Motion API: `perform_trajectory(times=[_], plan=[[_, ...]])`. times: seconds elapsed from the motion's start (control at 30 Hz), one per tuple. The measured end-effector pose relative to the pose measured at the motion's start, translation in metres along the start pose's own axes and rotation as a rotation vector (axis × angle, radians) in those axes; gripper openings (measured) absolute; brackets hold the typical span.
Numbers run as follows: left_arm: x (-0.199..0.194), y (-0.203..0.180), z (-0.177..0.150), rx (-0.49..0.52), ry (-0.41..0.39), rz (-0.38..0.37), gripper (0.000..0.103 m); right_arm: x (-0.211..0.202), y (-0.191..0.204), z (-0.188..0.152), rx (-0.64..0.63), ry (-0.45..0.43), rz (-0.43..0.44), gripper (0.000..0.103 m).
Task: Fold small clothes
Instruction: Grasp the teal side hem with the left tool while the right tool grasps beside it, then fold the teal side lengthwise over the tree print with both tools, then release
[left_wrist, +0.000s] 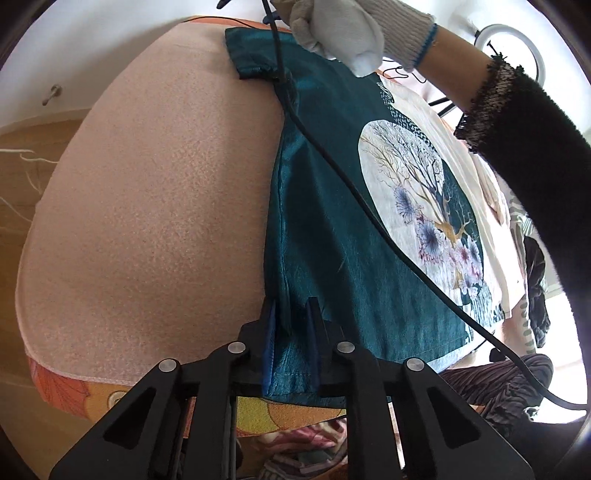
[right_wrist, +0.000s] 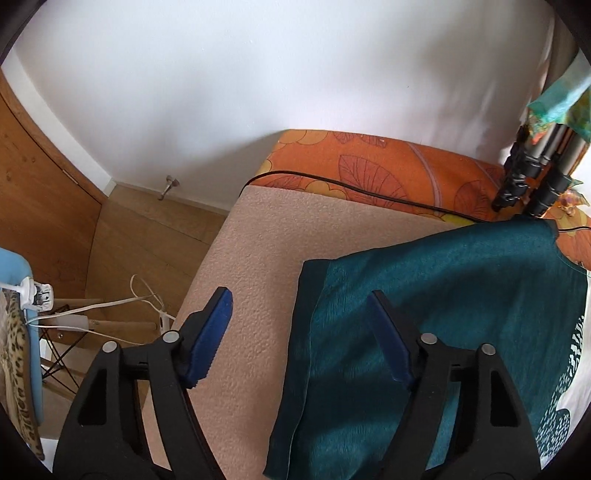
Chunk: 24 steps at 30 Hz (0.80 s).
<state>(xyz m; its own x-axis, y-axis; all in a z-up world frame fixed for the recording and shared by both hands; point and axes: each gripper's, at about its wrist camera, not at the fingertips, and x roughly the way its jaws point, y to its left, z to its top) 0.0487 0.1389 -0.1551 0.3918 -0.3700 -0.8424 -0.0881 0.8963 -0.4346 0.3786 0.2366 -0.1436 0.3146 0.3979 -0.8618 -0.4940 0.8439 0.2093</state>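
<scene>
A small teal satin top (left_wrist: 332, 229) with a round tree-and-flower print lies flat on a pink felt mat (left_wrist: 155, 206). My left gripper (left_wrist: 291, 314) sits at the top's near hem corner, its jaws narrowly apart with the hem fabric between them. In the right wrist view the teal top (right_wrist: 443, 314) fills the lower right, sleeve end toward me. My right gripper (right_wrist: 299, 314) is open wide above the sleeve edge, one finger over the mat (right_wrist: 258, 258), the other over the cloth. The gloved hand (left_wrist: 343, 33) holding the right gripper shows at the far sleeve.
An orange leaf-patterned cover (right_wrist: 388, 166) lies under the mat. A black cable (left_wrist: 369, 206) crosses the top. Tripod legs (right_wrist: 532, 177) stand at the far right. A wooden floor, white cords (right_wrist: 110, 306) and a chair lie to the left. More clothes hang right (left_wrist: 535, 280).
</scene>
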Motion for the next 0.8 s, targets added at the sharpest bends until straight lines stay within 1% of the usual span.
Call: perform_trajectory(times=[0.07, 0.1, 0.17, 0.27, 0.33, 0.37, 0.4, 0.43, 0.47, 0.5, 0.6, 0.67, 0.8], plan=[[0.001, 0.002, 0.000, -0.025, 0.019, -0.056, 0.007, 0.014, 0.000, 0.006, 0.001, 0.023, -0.009, 0.070], [0.001, 0.002, 0.001, -0.029, 0.019, -0.070, 0.006, 0.021, 0.001, 0.009, -0.004, 0.034, -0.015, 0.070], [0.002, -0.001, 0.000, -0.023, 0.021, -0.070, 0.004, 0.032, 0.005, 0.012, -0.032, 0.050, -0.036, 0.070], [0.002, -0.003, 0.002, -0.024, 0.020, -0.080, 0.003, 0.043, 0.015, 0.011, -0.110, 0.073, -0.117, 0.067], [-0.003, -0.005, 0.001, -0.002, 0.006, -0.072, 0.002, 0.051, 0.017, 0.009, -0.141, 0.094, -0.148, 0.059], [-0.004, -0.007, 0.001, 0.011, -0.001, -0.065, 0.002, 0.052, 0.018, 0.008, -0.164, 0.085, -0.174, 0.055], [-0.003, -0.010, 0.002, 0.020, -0.006, -0.063, 0.001, 0.052, 0.019, 0.007, -0.184, 0.083, -0.194, 0.048], [-0.004, -0.011, 0.002, 0.026, -0.011, -0.068, 0.001, 0.051, 0.019, 0.006, -0.199, 0.076, -0.203, 0.035], [-0.004, -0.011, 0.002, 0.029, -0.013, -0.069, 0.001, 0.050, 0.017, 0.007, -0.208, 0.072, -0.213, 0.026], [-0.005, -0.012, 0.002, 0.032, -0.015, -0.070, 0.001, 0.048, 0.014, 0.007, -0.212, 0.068, -0.234, 0.012], [-0.007, -0.014, 0.003, 0.042, -0.029, -0.085, 0.000, 0.037, 0.001, 0.008, -0.180, 0.053, -0.223, 0.007], [-0.010, -0.018, 0.003, 0.060, -0.042, -0.081, 0.000, 0.024, -0.007, 0.008, -0.178, 0.025, -0.233, 0.006], [-0.011, -0.027, 0.001, 0.093, -0.052, -0.076, 0.000, -0.006, -0.024, 0.008, -0.157, -0.029, -0.226, 0.006]])
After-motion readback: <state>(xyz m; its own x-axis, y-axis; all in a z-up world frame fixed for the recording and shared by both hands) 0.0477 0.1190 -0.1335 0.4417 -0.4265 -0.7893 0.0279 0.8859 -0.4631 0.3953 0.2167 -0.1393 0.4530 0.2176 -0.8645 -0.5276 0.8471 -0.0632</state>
